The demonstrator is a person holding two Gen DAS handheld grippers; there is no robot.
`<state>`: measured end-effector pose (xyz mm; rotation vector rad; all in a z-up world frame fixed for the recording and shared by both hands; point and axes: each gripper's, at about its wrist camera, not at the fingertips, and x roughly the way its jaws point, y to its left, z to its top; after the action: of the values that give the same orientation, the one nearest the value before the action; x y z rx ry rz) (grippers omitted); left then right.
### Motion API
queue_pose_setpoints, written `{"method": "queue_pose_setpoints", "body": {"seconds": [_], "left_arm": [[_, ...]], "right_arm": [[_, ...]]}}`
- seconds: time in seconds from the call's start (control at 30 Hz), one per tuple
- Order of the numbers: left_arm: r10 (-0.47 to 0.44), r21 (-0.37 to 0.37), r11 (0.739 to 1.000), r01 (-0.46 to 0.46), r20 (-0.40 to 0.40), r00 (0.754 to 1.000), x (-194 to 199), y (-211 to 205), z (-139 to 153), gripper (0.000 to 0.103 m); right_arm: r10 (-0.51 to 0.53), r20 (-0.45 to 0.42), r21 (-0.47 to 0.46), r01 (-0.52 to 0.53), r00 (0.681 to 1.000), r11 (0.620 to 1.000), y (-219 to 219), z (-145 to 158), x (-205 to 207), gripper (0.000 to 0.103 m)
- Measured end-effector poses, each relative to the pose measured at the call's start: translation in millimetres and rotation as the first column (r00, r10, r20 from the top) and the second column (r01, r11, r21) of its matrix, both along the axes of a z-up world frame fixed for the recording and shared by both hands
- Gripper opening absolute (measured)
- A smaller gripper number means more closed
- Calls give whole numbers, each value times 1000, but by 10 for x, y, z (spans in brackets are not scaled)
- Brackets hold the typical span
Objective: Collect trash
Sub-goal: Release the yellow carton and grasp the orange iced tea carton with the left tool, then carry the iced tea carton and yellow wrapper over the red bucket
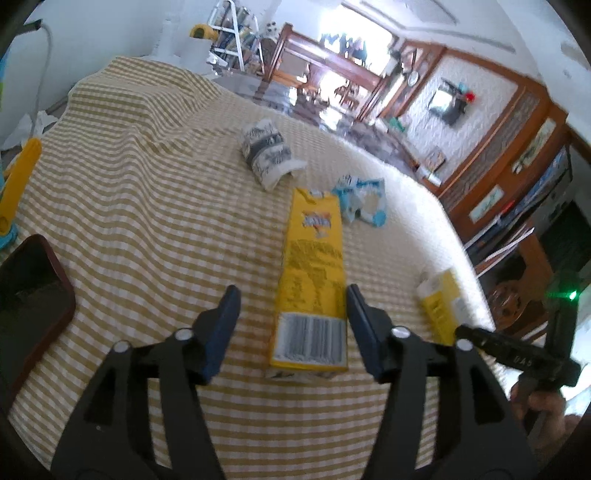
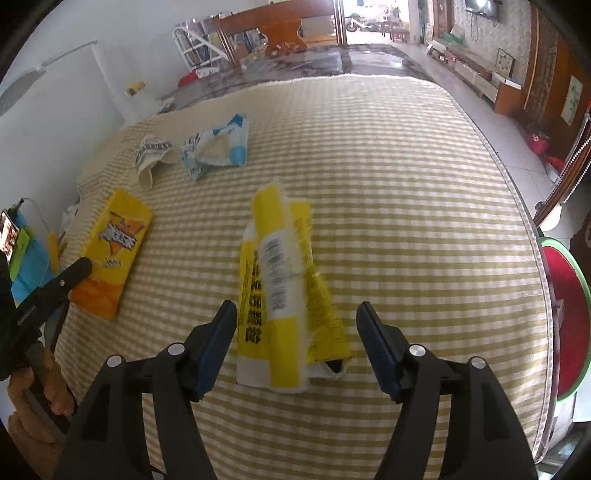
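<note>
You are working over a surface draped in a yellow-and-white checked cloth. Beyond its far edge lies a glossy dark floor, with a wooden table standing before a bright, sunlit doorway. To the cloth's right run wood-framed wall panels; to its left, a plain white wall.

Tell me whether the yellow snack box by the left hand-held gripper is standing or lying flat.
Lying flat. The yellow snack box rests lengthwise on the checked cloth, barcode end toward the camera, printed face up.
</note>
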<state>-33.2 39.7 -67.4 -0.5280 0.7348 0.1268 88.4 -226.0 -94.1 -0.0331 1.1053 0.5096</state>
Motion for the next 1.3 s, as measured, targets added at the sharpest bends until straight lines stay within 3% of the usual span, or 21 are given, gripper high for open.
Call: {"method": "queue_pose_setpoints", "body": {"seconds": [0.13,0.3,0.57,0.87,1.3], "left_arm": [[4,-25,1000,-3,19,1000,105,17,54,56],[-41,19,999,41,-22,999,314,-81,13,57],[-67,2,998,67,-5,998,321,-132,-35,56],[-115,-60,992,113,-39,993,348,-210,-184,63],[-164,-34,986,162,-62,985,351,-381,-260,63]], "right_arm": [[-7,-4,12,7,1000,1000,-4,-14,15,68],[-2,-6,17,2,1000,1000,27,-31,16,68],[7,-5,18,-6,1000,1000,71,-59,21,68],[12,-27,45,-11,1000,999,88,-84,24,68],[7,-34,47,-6,999,999,100,-89,36,68]]}}
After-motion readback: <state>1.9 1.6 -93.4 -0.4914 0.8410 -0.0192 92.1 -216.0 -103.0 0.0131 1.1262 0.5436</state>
